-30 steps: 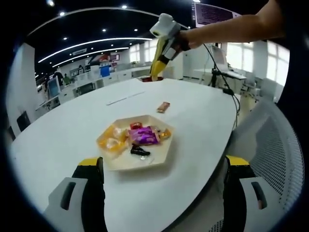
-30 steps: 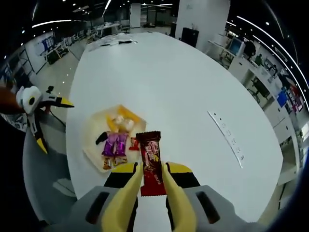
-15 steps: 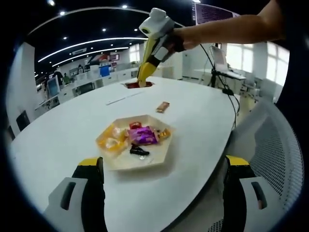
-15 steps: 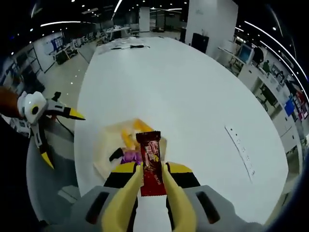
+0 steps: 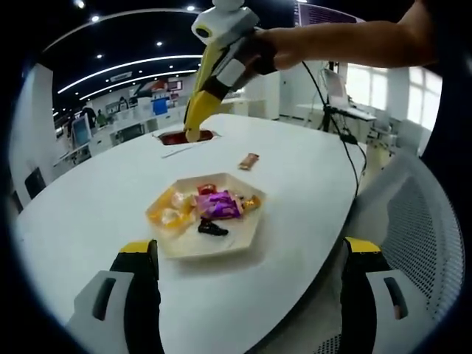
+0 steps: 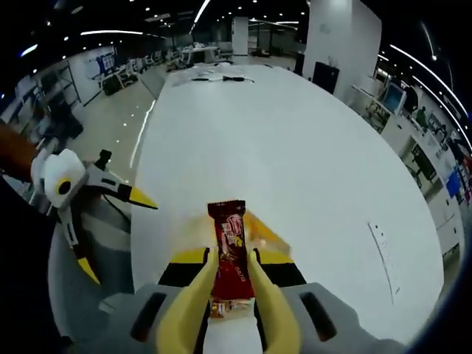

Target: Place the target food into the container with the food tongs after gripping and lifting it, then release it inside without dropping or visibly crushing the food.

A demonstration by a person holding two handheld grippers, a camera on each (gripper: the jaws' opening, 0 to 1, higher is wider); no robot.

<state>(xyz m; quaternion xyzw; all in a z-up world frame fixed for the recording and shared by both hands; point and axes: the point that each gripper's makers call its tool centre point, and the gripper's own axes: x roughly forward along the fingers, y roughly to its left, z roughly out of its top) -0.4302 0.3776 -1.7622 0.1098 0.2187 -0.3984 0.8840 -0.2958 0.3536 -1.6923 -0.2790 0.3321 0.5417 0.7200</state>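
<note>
At the left of the right gripper view, the left gripper [image 6: 96, 221] hangs off the edge of the white bench [image 6: 295, 162], its yellow-tipped fingers [image 6: 140, 198] spread wide and holding nothing; in its own view those fingers [image 5: 140, 258] stand well apart at the bottom of the frame. Centre, the right gripper [image 6: 230, 287] pinches a red chocolate bar [image 6: 231, 247] between its yellow fingers, the bar's long axis running straight out along them, away from the hand, with its far end clear of the tips. Just beyond and beneath the bar, a yellow-and-cream corner of the hexagonal tray [image 6: 262, 234] peeks out, so the container appears to lie directly below and slightly ahead of the held food.

From the left gripper view the same scene reads differently: the right gripper [image 5: 193, 131] reaches in from the upper right, the red bar [image 5: 181, 137] at its tip seen high above the far side of the bench, while the tray [image 5: 243, 236] sits near, already carrying a purple wrapper [image 5: 218, 206], yellow sweets [image 5: 168, 214] and a small dark sweet [image 5: 212, 228]. A second wrapped bar [image 5: 249, 161] lies loose on the bench beyond the tray. The coming move looks like a lowering toward the tray before the right fingers part; the right hand is plainly the one placed for it.
</note>
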